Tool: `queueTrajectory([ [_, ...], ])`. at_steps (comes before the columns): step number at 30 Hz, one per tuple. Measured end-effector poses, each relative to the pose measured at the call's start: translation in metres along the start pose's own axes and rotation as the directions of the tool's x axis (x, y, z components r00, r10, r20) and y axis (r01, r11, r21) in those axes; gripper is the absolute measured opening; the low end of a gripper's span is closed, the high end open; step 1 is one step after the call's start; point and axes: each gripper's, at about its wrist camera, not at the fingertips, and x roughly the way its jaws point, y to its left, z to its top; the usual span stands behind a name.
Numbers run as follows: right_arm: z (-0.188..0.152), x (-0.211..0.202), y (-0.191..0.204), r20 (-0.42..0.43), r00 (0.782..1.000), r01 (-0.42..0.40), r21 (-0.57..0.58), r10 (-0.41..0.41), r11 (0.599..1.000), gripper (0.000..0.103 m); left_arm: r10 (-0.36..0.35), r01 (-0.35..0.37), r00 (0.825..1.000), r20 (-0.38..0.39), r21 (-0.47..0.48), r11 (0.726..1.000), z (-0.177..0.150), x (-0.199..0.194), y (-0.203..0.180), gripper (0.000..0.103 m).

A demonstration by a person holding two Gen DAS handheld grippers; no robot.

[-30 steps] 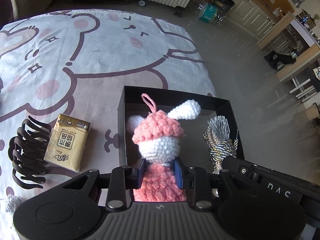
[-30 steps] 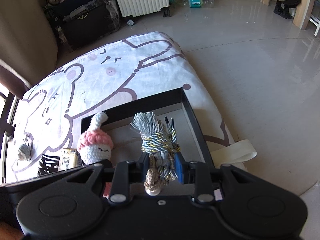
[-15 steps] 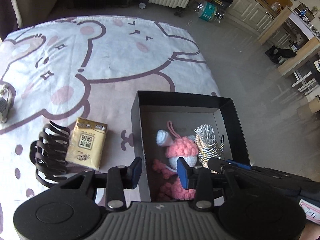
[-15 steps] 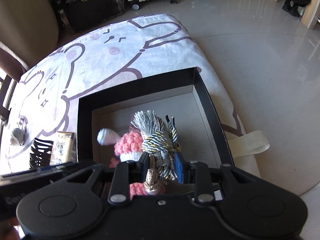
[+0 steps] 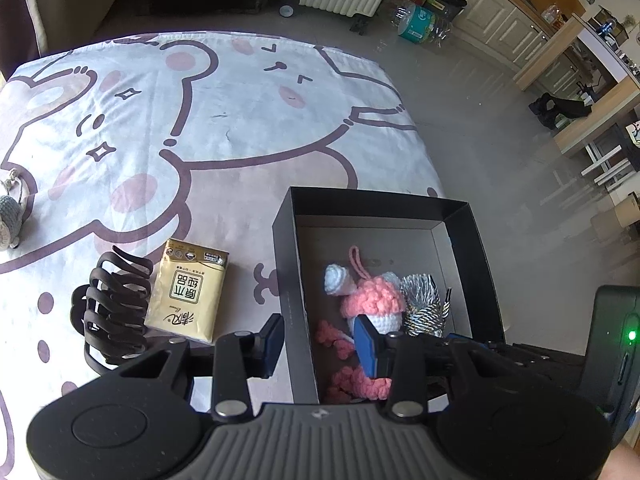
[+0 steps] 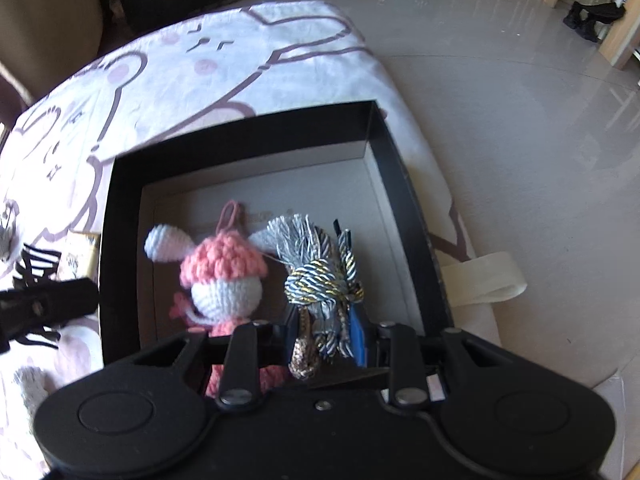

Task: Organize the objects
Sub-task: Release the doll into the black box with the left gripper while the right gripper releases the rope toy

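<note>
A pink-and-white crocheted bunny doll (image 5: 370, 308) is seen lying inside the shallow black cardboard box (image 5: 288, 264) that rests on the cartoon-bear printed cloth (image 5: 200, 120). The doll is laid with its long axis running from the near wall toward the far wall, head and hanging loop away from the cameras. The left gripper (image 5: 318, 346) is spread wide and holds nothing; its left finger is placed outside the box's left wall and its right finger over the doll's body.

The right gripper (image 6: 326, 336) is clenched on a silver, navy and gold braided tassel cord (image 6: 320, 280), which is held at its near end and lies just beside the doll on its right, fringe pointing to the far wall. Whether the tassel already rests on the box floor cannot be told for certain, though it appears to be low inside the box.

Outside the box, a yellow tissue packet (image 5: 188, 294) and, just left of it, a black plastic claw hair clip (image 5: 112, 304) are left on the cloth. Both lie to the left of the freed left gripper, which is judged the nearer hand for them. A small grey knitted item (image 5: 10, 216) is seen well apart at the cloth's left edge.
</note>
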Motion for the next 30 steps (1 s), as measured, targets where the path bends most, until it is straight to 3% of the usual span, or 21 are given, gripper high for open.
queueTrajectory([
  [3,-0.001,0.003,0.007,-0.018,0.999,-0.028,-0.017,0.027,0.999,0.028,0.006,-0.006,1.0,-0.005,-0.001,1.0,0.0,0.0,0.002,0.04],
  [6,-0.003,0.005,0.019,-0.048,0.993,-0.107,-0.06,0.105,0.992,0.028,0.013,-0.013,1.0,-0.015,0.001,1.0,-0.001,0.001,0.004,0.04],
  [10,-0.006,0.006,0.035,-0.057,0.996,-0.077,-0.156,0.069,0.985,0.028,0.021,-0.021,1.0,-0.022,0.009,1.0,-0.001,0.002,0.005,0.04],
  [18,-0.002,-0.011,0.02,-0.022,0.997,-0.08,-0.043,0.079,0.996,0.042,0.041,-0.039,0.998,-0.039,0.039,0.998,-0.003,0.001,0.0,0.04],
  [30,-0.003,-0.062,0.005,0.077,0.997,-0.015,0.0,0.015,1.0,0.044,0.105,-0.102,0.994,-0.035,0.08,0.992,-0.009,-0.013,0.0,0.043],
])
